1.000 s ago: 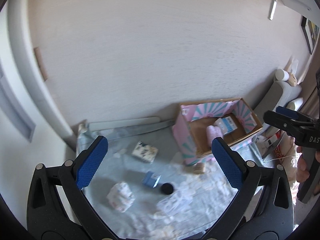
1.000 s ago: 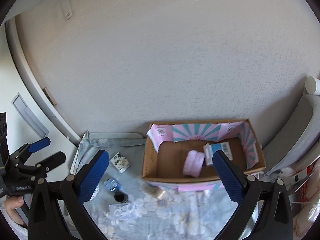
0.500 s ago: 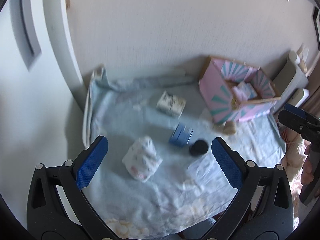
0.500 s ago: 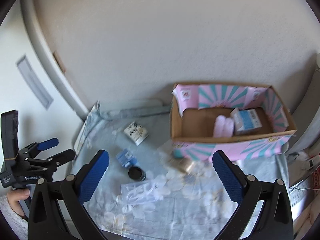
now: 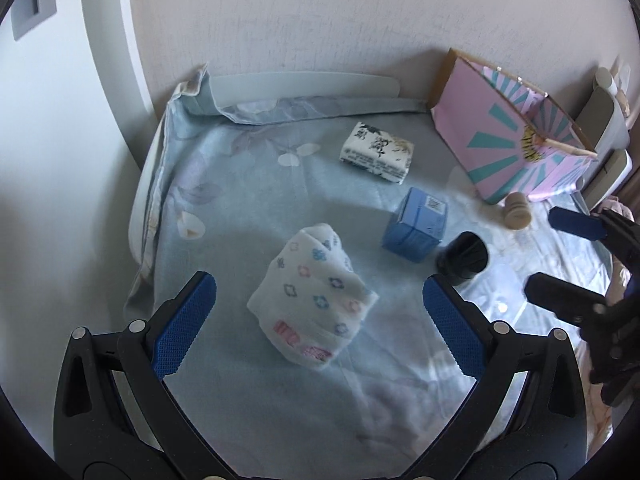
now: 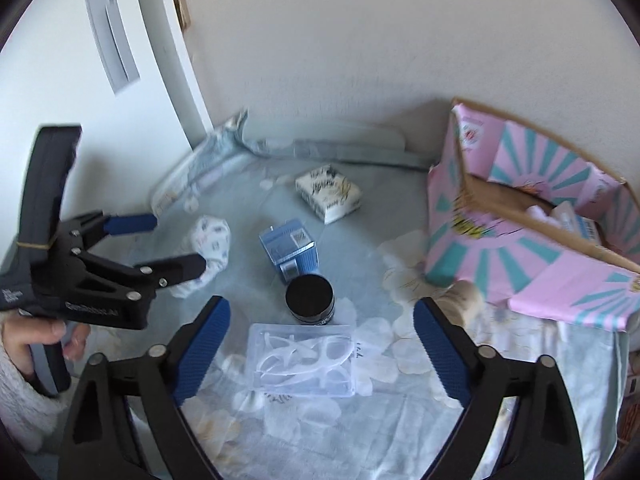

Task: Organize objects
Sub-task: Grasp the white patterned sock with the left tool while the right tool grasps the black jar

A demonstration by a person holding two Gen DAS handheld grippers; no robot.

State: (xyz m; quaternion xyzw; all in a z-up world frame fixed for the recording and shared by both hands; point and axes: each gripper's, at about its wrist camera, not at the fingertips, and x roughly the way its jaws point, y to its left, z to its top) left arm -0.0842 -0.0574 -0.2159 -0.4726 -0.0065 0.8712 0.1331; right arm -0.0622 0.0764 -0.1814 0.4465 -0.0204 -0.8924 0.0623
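On the blue floral cloth (image 5: 224, 184) lie a rolled white patterned cloth bundle (image 5: 314, 296), a blue box (image 5: 416, 226), a black jar (image 5: 462, 258), a white printed packet (image 5: 378, 152) and a small wooden piece (image 5: 516, 210). My left gripper (image 5: 320, 316) is open, its pads either side of the bundle, just short of it. My right gripper (image 6: 320, 344) is open above a clear plastic case (image 6: 304, 360), with the black jar (image 6: 310, 298) just beyond. The pink and teal cardboard box (image 6: 520, 264) stands at the right and holds a few items.
A wall and a white door frame (image 5: 116, 40) bound the back and left. A grey chair (image 5: 608, 128) stands behind the box. The left gripper shows in the right wrist view (image 6: 160, 244), and the right gripper in the left wrist view (image 5: 568, 256).
Both grippers have come down and forward toward the cloth. The left one has closed in on the bundle; the right one has swung left over the clear case. Both stay open.
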